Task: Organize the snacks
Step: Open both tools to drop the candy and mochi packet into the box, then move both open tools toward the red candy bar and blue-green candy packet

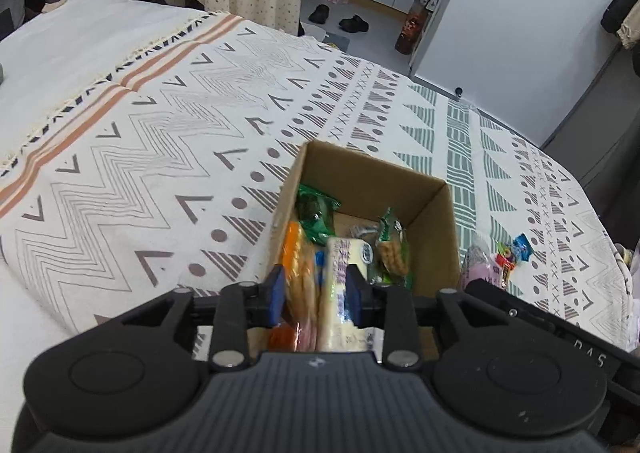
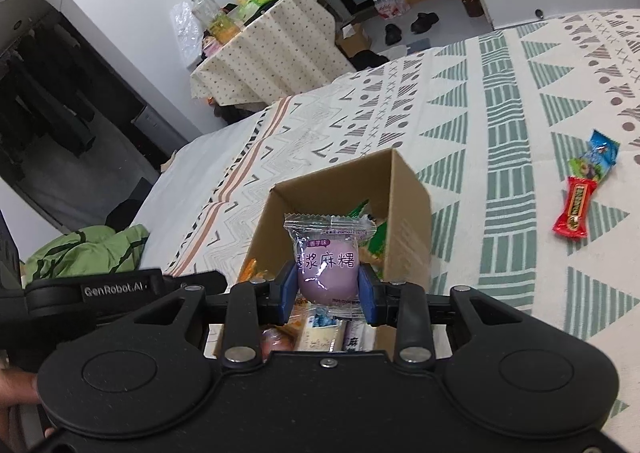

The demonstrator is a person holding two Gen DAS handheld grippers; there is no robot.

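The cardboard box [image 1: 376, 189] sits on the bed [image 1: 160, 101], on its patterned bedspread, open at the top. That makes it the obvious collecting point: most of the snacks are already inside, packed on end or leaning against the walls so more can fit.

On the left, the left hand-held gripper [image 1: 318, 289] hangs over the near edge of the box, pointing steeply down into it. Between its blue pads stand two long packets, an orange one [image 1: 298, 273] and a white one [image 1: 340, 285], side by side. The jaws are only partly apart, and from here I cannot tell whether the pads press on the wrappers or merely flank them. Further in lie a dark green packet [image 1: 316, 217] and a green pack of biscuits [image 1: 392, 249].

Further right, the right hand-held gripper [image 2: 328, 293] hovers just over the same box, carrying a purple mochi packet [image 2: 326, 261]. Its pads press both sides of the round filling and the packet stands upright clear of the box, so it looks firmly clamped, jaws narrowed to the width of the sweet. Held there, I'd judge it is about to be dropped in.

Far right, well apart from the box, a blue wrapper [image 2: 602, 151], a small green one [image 2: 586, 169] and a red bar [image 2: 574, 209] lie loose on the bedspread, not yet collected.
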